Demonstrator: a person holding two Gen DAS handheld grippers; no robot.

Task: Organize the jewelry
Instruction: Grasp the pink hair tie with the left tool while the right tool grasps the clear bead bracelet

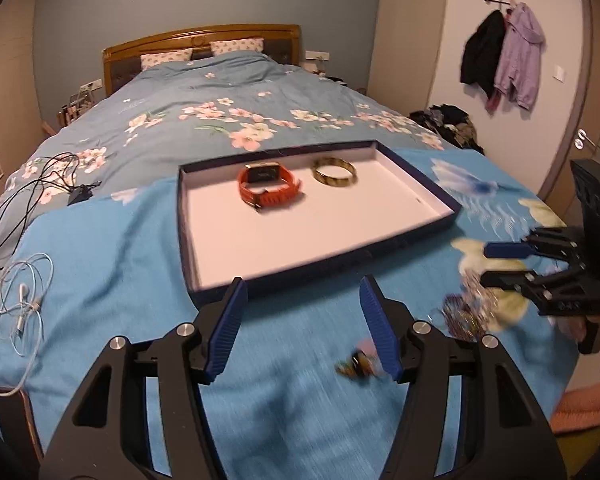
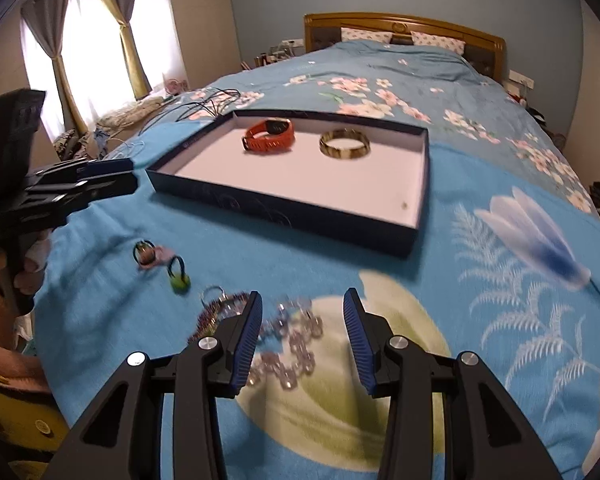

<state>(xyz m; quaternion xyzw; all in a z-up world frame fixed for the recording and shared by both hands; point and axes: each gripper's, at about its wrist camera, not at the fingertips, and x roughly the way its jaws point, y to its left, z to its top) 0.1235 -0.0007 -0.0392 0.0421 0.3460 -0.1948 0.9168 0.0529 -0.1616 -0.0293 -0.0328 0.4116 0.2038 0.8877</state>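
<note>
Your left gripper (image 1: 302,284) tilts down, jaws apart, empty; tray (image 1: 220,280) w/ watch (image 1: 268,186) just ahead. Right gripper (image 2: 302,300) tilts down, released, bead bracelet (image 2: 288,344) under it.

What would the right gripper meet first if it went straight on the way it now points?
Probably the pale bead chain lying on the blue bedspread between the open right gripper fingers; the box lies farther on. Depth is unclear.

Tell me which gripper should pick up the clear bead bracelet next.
Right. The right gripper is open, and the clear bead bracelet lies on the blue cloth between its fingers. The left gripper, also open, sits nearer the small hair ties.
</note>
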